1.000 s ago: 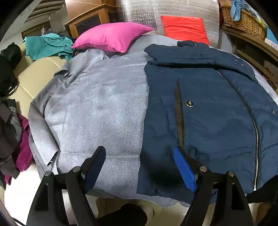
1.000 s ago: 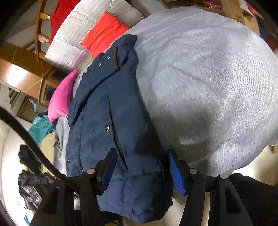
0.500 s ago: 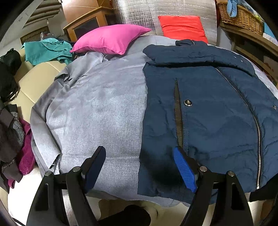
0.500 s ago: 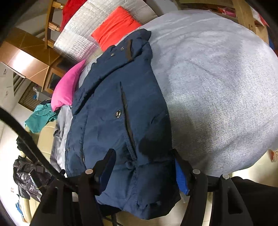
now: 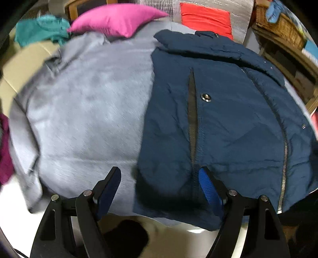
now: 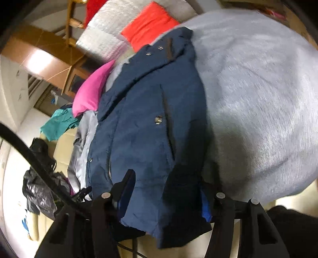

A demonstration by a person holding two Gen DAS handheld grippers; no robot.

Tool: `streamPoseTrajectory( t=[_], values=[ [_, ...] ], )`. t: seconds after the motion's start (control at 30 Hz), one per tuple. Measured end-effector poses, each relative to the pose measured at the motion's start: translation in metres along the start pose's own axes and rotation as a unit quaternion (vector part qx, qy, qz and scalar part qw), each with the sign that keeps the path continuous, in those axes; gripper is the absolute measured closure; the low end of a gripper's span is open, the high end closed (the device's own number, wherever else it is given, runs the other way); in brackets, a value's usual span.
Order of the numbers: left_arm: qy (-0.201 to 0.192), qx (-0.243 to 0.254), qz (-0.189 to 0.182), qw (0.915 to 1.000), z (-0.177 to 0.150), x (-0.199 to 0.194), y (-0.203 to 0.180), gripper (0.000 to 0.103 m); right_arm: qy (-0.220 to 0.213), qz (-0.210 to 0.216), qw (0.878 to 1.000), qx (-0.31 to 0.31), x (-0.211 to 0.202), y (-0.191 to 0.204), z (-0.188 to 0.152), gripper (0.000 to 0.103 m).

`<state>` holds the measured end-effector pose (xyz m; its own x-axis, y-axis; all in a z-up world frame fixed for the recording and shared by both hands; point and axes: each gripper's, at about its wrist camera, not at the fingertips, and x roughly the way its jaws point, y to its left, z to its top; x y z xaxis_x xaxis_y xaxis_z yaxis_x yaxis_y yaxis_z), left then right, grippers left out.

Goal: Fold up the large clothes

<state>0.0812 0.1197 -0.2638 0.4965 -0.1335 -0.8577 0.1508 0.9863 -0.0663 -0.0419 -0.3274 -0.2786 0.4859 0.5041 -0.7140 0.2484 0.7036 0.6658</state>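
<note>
A navy padded jacket lies flat, zip side up, on a grey cloth-covered surface. Its collar is at the far end and its hem hangs a little over the near edge. My left gripper is open, with the jacket's near left hem corner between its blue pads, not pinched. In the right wrist view the jacket runs away from my right gripper, which is open and straddles the near right hem corner. The right pad is partly hidden behind the fabric.
A pink pillow and a red cushion lie at the far end. A teal garment lies far left, a wicker basket far right. Dark clothes are piled on the floor at left.
Both grippers moved forward and down toward the jacket's near hem. The hem corners now sit between the open pads, and the views are blurred by motion.
</note>
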Motion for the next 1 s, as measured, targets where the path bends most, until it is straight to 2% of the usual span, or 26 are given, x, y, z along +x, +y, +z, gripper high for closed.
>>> streamPoseTrajectory(
  t=[0.1,0.17,0.23,0.33,0.7,1.0],
  values=[
    [0.001,0.0,-0.034,0.9994,-0.002,0.0,-0.005,0.024,0.006,0.009,1.0,0.001,0.001,-0.002,0.001,0.047],
    [-0.015,0.031,-0.016,0.9993,-0.005,-0.003,-0.017,0.034,0.007,0.013,1.0,-0.008,0.002,0.001,-0.001,0.047],
    [-0.02,0.051,0.0,0.9985,-0.006,-0.003,-0.025,0.034,0.011,-0.002,1.0,-0.013,0.005,0.0,-0.001,0.047],
    [-0.021,0.053,0.008,0.9983,-0.006,-0.002,-0.026,0.034,0.024,-0.026,0.999,0.0,0.018,-0.003,-0.002,0.047],
    [-0.036,0.076,0.035,0.9958,-0.007,-0.007,-0.029,0.034,0.028,-0.029,0.999,0.004,0.027,-0.004,-0.001,0.047],
    [-0.04,0.087,0.041,0.9946,-0.009,-0.008,-0.034,0.034,0.016,-0.042,0.999,-0.028,0.023,0.005,-0.006,0.05]
  ],
)
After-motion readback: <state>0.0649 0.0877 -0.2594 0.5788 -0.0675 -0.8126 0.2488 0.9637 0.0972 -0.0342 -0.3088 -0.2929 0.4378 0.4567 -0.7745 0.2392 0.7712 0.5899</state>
